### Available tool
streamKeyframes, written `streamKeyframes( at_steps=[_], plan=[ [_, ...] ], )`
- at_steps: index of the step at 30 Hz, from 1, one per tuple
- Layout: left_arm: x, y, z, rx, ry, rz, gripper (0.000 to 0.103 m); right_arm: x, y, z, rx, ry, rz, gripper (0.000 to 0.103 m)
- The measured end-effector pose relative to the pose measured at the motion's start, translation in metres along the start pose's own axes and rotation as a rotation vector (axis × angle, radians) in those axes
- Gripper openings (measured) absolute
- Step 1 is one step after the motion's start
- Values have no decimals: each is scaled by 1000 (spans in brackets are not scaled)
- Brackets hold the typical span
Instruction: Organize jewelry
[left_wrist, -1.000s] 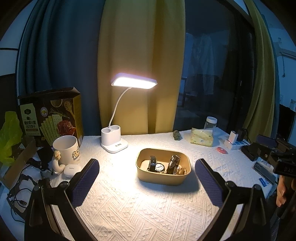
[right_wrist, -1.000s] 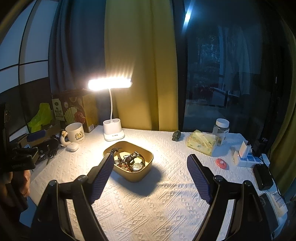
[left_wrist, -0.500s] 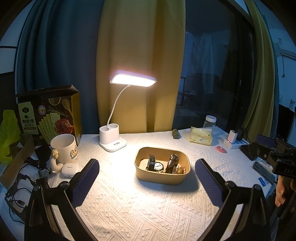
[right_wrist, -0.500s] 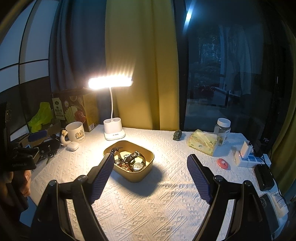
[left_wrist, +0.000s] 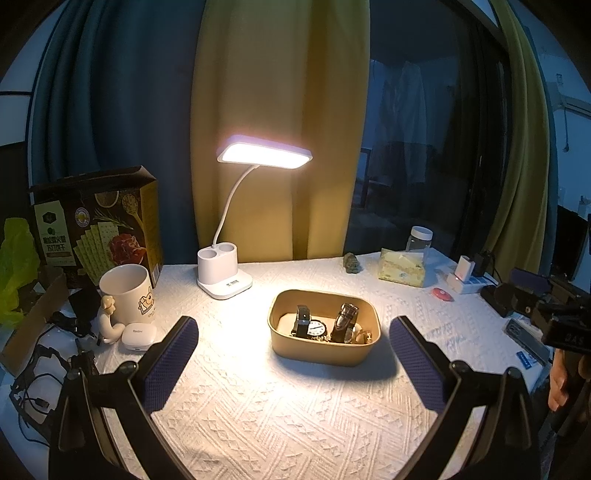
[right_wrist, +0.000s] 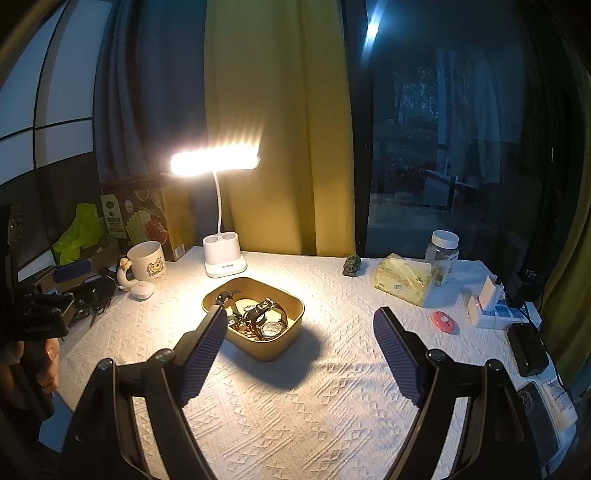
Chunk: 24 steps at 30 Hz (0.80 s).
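On the white textured cloth of the bench (left_wrist: 295, 424), a tan rounded tray (left_wrist: 325, 349) holding watches (right_wrist: 266, 317) sat under the lit white desk lamp (left_wrist: 264, 152). Nearer, the left gripper (left_wrist: 293, 354) and right gripper (right_wrist: 300, 345) hovered, jaws spread and empty.

watches (right_wrist: 264, 319) in tray (right_wrist: 291, 317), gripper (right_wrist: 301, 349) wide

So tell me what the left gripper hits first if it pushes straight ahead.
Probably the tan tray of watches: it sits dead ahead of the open left gripper, with only bare tablecloth before it. Depth is uncertain.
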<state>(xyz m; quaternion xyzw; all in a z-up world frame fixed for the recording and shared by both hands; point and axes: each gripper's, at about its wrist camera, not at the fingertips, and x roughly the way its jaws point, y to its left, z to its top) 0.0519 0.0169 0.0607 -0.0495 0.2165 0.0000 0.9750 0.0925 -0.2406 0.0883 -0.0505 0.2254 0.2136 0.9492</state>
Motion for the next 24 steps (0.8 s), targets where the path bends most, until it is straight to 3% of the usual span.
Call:
streamKeyframes(
  at_steps=[24],
  plan=[
    [15,0,-1,12,16,-23,103,14,-3,-1,5,26,-3,80]
  ],
)
